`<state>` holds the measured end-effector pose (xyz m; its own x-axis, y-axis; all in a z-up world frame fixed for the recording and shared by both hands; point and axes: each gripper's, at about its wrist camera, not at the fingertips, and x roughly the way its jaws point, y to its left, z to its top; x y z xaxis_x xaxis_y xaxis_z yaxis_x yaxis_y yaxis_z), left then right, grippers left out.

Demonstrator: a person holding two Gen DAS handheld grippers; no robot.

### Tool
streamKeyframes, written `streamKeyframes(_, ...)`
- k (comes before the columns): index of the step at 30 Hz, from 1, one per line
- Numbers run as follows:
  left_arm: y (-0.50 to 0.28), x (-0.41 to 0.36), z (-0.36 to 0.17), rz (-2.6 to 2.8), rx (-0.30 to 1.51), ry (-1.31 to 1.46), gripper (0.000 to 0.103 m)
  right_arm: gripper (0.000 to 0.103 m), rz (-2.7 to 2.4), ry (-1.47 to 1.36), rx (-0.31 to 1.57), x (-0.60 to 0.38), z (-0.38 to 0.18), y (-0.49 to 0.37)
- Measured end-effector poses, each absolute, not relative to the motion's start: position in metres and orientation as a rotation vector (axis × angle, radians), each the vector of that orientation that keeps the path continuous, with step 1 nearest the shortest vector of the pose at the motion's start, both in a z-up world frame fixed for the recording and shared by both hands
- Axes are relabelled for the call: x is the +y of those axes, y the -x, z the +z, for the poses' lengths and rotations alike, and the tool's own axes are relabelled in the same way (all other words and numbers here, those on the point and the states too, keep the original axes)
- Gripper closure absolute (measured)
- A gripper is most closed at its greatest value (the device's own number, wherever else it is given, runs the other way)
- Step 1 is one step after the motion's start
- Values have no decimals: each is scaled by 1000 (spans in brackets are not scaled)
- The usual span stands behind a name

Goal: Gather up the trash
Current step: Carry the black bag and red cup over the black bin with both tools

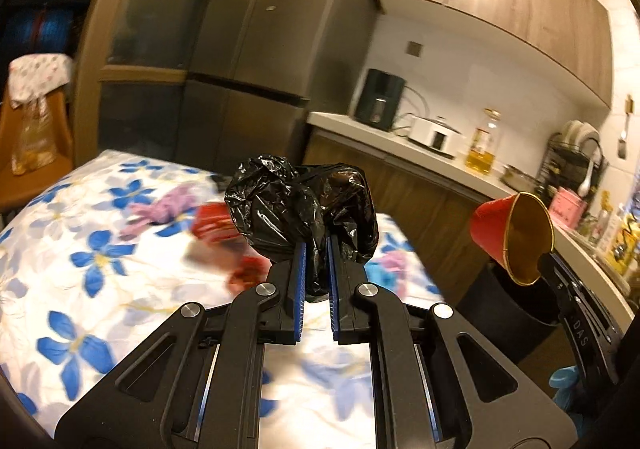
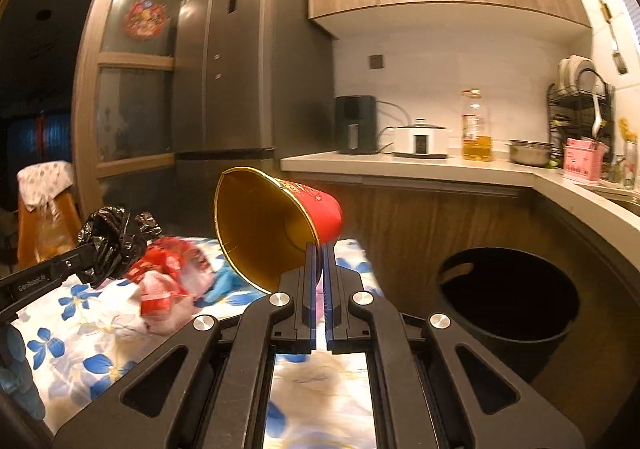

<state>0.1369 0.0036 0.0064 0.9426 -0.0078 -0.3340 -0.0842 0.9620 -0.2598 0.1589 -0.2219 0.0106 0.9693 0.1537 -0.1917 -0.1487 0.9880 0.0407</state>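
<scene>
Trash: crumpled black plastic bag (image 1: 300,209) in left gripper (image 1: 316,249); red paper cup (image 2: 280,225) in right gripper (image 2: 319,249).
Jaws: both clamped nearly closed.
Advice: carry over round black bin (image 2: 508,289), then release.

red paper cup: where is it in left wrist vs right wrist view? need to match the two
Left wrist: red paper cup at right edge, on its side, rim pinched in the right claw.
Right wrist: same cup at centre, just above that claw.
Shared landmark: oil bottle on the counter.
</scene>
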Motion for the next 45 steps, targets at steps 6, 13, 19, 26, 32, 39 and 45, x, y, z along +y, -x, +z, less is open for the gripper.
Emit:
streamKeyframes(6,-158,-59,15,-80,328,216,94,99,57,-52,178,-266,12,-154)
streamKeyframes(13,-181,-133,24,-214,304,153,94,99,-78,-86,155,-323,12,-152)
streamKeyframes(19,-200,-193,26,-302,289,98,94,99,-160,-128,157,-366,7,-155)
streamKeyframes(26,-217,-237,19,-358,280,44,94,99,-201,-152,155,-388,4,-159)
streamKeyframes(32,-232,-256,11,-388,302,42,94,99,-221,-168,164,-401,0,-166)
streamKeyframes(39,-242,-270,3,-411,319,33,94,99,-226,-185,174,-409,-2,-174)
streamKeyframes(45,-251,-277,-5,-421,337,29,94,99,-225,-196,180,-414,-4,-181)
